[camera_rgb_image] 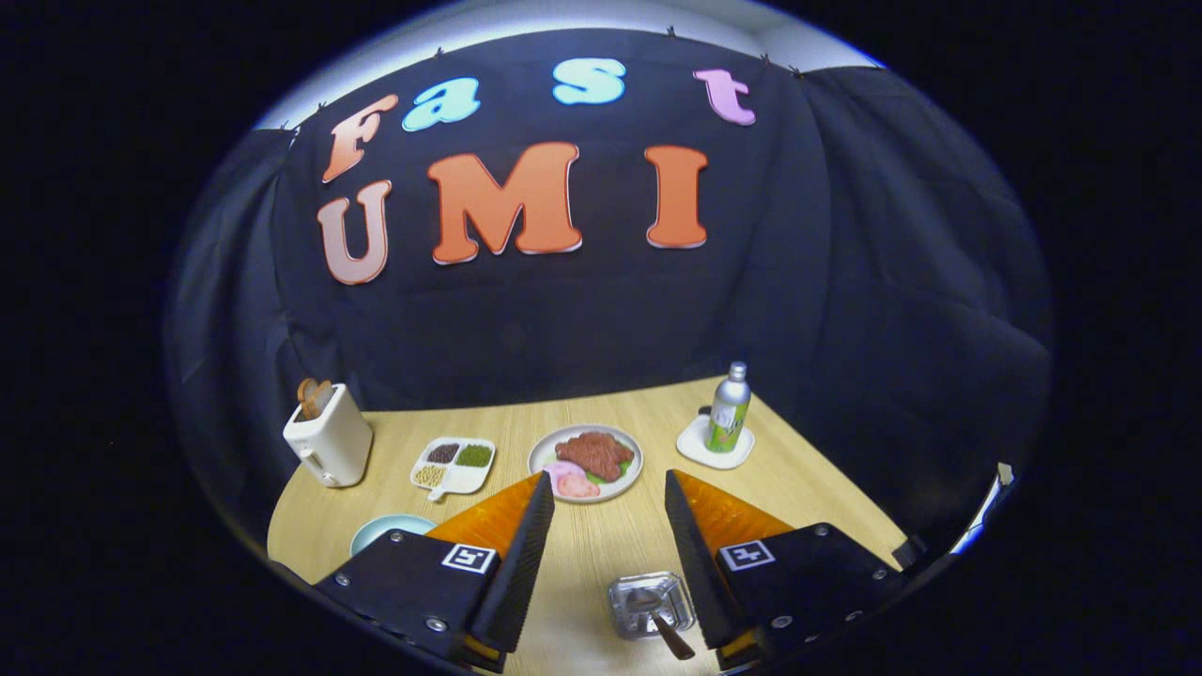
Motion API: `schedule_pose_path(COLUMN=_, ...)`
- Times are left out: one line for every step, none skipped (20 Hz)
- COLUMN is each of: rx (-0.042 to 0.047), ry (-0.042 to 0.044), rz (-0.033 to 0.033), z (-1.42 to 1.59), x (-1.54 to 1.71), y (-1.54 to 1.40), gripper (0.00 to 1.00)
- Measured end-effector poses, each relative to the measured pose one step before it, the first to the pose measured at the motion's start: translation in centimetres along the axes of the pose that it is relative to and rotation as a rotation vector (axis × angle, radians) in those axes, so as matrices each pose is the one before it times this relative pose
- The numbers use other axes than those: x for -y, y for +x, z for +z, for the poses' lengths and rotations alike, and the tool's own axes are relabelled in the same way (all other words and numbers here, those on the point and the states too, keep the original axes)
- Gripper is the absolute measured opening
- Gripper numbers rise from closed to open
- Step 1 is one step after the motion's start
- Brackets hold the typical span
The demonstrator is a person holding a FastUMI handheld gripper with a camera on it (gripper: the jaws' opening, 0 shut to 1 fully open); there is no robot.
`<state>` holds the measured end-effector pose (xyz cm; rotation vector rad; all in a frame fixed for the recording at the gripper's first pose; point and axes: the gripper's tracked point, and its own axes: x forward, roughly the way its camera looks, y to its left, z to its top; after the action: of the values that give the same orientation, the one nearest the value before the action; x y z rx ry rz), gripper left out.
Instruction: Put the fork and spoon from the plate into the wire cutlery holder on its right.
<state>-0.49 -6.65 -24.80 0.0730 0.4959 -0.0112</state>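
My gripper [608, 481] is open and held above the wooden table [826, 488], with nothing between its fingers. Low between the fingers, close to the right one, stands the shiny wire cutlery holder [648, 601]. One utensil [665, 627] leans in it with its dark handle sticking out towards me; I cannot tell whether it is the fork or the spoon. A pale blue plate [385, 531] lies to the holder's left, mostly hidden behind the left finger, so what lies on it is hidden.
Beyond the fingertips sits a white plate of meat and ham [627, 479]. Further left are a divided dish of beans [454, 464] and a white toaster [329, 439]. A green bottle [729, 409] stands on a white coaster [693, 446] at the back right.
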Motion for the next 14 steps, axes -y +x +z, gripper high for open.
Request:
schedule_pose_path(rx=0.04635, ry=-0.01889, rz=-0.01172, z=1.247, x=-0.472, y=-0.149, gripper=0.72)
schedule_pose_path(rx=0.03858, ry=-0.01374, rz=-0.00544, z=1.06, x=-0.836, y=-0.383, gripper=0.73)
schedule_pose_path(rx=0.03245, ry=-0.00316, rz=0.00441, z=0.996, x=-0.807, y=-0.187, gripper=0.73)
schedule_pose_path(rx=0.02338, ry=0.00277, rz=0.00569, z=0.81, x=-0.872, y=-0.004, gripper=0.73)
schedule_pose_path(rx=0.01819, ry=0.01, rz=0.00796, z=0.523, x=-0.797, y=-0.034, gripper=0.75)
schedule_pose_path(rx=0.00817, ry=0.0096, rz=0.00724, z=0.425, x=-0.907, y=0.003, gripper=0.75)
schedule_pose_path(rx=0.00904, ry=0.00744, rz=0.00515, z=0.312, x=-0.728, y=0.004, gripper=0.75)
schedule_pose_path(rx=0.00514, ry=0.00094, rz=0.0115, z=0.229, x=-0.893, y=0.21, gripper=0.75)
schedule_pose_path(rx=0.00233, ry=-0.00139, rz=0.01298, z=0.142, x=-0.94, y=0.049, gripper=0.75)
schedule_pose_path(rx=0.00057, ry=-0.00149, rz=0.01793, z=0.145, x=-1.061, y=-0.173, gripper=0.75)
schedule_pose_path(rx=-0.00083, ry=-0.00437, rz=0.01578, z=0.042, x=-1.159, y=0.096, gripper=0.75)
schedule_pose_path(rx=-0.00218, ry=-0.00271, rz=0.02057, z=0.005, x=-1.394, y=0.096, gripper=0.75)
schedule_pose_path(rx=-0.00169, ry=-0.00484, rz=0.02375, z=0.013, x=-1.565, y=0.179, gripper=0.75)
schedule_pose_path(rx=-0.00309, ry=-0.00714, rz=0.02505, z=-0.009, x=-1.498, y=0.237, gripper=0.75)
